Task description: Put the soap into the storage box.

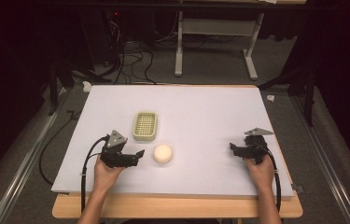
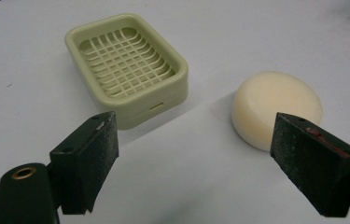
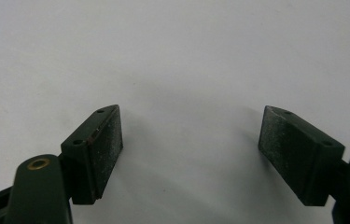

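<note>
With wide jaws, the left gripper faces the soap beside the dish, likely nearing a grasp; the right gripper, jaws also wide, idles near the bench's right edge.

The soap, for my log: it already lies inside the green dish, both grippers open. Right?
Not quite. The soap lies on the table beside the green dish, not in it, as the left gripper view shows. Both grippers, left and right, are open.

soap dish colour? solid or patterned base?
Pale green soap dish, its base an open lattice grid; clearest in the left gripper view.
</note>
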The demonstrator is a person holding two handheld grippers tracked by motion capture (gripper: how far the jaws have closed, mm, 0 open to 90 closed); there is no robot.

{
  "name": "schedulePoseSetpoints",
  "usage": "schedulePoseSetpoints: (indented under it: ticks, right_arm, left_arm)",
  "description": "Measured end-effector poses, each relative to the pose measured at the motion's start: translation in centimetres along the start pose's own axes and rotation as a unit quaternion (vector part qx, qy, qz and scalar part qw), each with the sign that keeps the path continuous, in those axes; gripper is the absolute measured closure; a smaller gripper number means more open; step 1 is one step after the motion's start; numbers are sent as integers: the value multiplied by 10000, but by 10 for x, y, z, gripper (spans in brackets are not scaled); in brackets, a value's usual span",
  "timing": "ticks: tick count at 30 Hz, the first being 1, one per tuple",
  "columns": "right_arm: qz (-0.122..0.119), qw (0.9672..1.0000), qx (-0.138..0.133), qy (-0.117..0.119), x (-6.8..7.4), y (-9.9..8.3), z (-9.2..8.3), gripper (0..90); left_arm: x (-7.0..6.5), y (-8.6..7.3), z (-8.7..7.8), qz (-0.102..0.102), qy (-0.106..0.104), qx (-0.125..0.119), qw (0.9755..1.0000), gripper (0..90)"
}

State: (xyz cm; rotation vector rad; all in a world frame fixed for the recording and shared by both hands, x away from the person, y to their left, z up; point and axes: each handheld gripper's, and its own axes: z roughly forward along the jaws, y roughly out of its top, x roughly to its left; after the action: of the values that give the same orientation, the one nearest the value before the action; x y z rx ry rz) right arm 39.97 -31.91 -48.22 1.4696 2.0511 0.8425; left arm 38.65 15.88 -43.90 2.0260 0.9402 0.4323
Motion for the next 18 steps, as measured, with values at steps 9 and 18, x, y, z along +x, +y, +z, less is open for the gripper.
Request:
schedulePoseSetpoints:
  ticks: [9,18]
  right_arm:
    - [-5,10000,2,0,0,0,0,224]
    - [-4,10000,3,1,0,0,0,224]
  left_arm:
    - [-11,6,7,128,-163,31,9998,160]
    - [-22,12,18,265,-318,92,9991,160]
